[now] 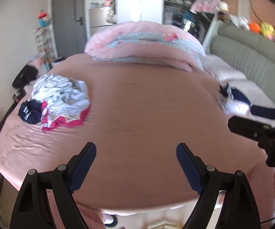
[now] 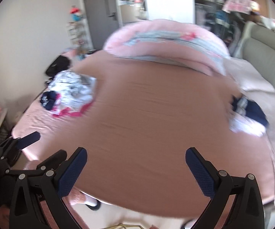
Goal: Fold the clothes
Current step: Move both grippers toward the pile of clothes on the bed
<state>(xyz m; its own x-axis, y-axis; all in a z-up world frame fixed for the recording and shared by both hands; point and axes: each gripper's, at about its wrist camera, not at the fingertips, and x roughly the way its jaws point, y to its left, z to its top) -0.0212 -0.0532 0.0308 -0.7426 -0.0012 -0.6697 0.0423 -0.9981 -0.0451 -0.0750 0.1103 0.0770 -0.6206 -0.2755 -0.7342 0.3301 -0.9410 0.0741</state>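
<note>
Pink bed (image 1: 137, 114); both claws apparently agape, empty.

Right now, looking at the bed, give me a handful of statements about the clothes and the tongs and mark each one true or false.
1. Both tongs, left and right, are open and hold nothing. True.
2. A heap of unfolded clothes lies on the left part of the bed. True.
3. The middle of the bed is covered with laid-out shirts. False: only bare pink sheet shows there.
4. A folded pink quilt sits at the far side of the bed. True.
5. The right side of the bed has no clothes. False: a small navy and white pile lies there.
</note>
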